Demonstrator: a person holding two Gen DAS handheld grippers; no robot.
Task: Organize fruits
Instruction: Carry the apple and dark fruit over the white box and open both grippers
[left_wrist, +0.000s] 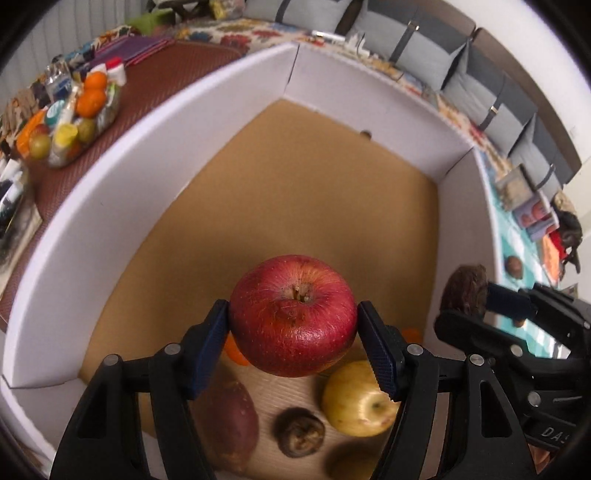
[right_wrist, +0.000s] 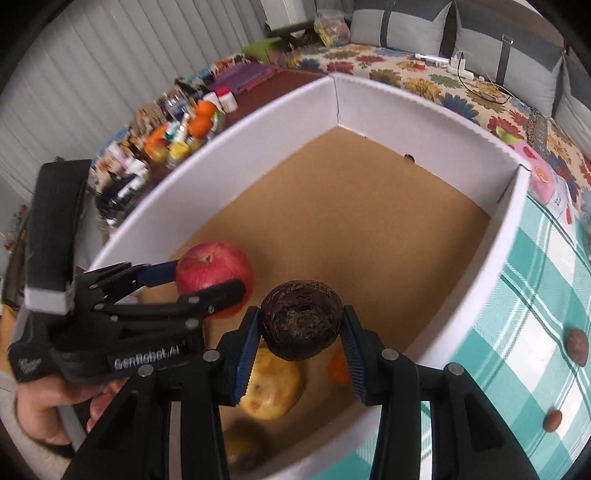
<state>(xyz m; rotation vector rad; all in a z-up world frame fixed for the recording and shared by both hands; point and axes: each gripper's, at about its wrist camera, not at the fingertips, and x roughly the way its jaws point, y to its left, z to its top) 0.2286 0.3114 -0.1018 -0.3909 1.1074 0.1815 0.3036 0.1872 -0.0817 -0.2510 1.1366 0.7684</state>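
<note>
- The left gripper (left_wrist: 293, 334) had its 2 ribbed blue pads closed against the sides of a glossy red apple (left_wrist: 293, 314), stem pit up, faintly wrinkled skin, held above the box floor.
- The right gripper (right_wrist: 301, 326) pinched a dark, rough, round fruit (right_wrist: 301, 319) between 2 blue pads, hanging over the near edge of the box; from the left wrist it showed at 3 o'clock of the apple.
- Beneath the apple, on the tan cardboard floor, lay 1 smooth yellow apple (left_wrist: 356, 400) at 5 o'clock, 1 shrivelled brown fruit (left_wrist: 299, 432) at 6 o'clock, and 1 matte reddish-brown oblong fruit (left_wrist: 231, 421) at 7 o'clock.
- 2 small orange pieces (left_wrist: 234, 350) peeked out behind the pads; what they were could not be told.
- The box (left_wrist: 110, 155) was shallow, with plain white walls and a brown corrugated base, mostly bare toward 12 o'clock.
- It rested on a teal-and-white checked cloth (right_wrist: 524, 295), where 2 small brown round fruits (right_wrist: 577, 341) lay at 3 and 4 o'clock of the right gripper, outside the box.
- At 10 o'clock a reddish-brown mat (left_wrist: 155, 74) carried a clear tray (left_wrist: 70, 122) of oranges, greenish fruit and bottles.
- Farthest off ran a floral-covered seat (right_wrist: 406, 77) with grey cushions (left_wrist: 424, 40) and a ribbed white wall (right_wrist: 92, 74).
</note>
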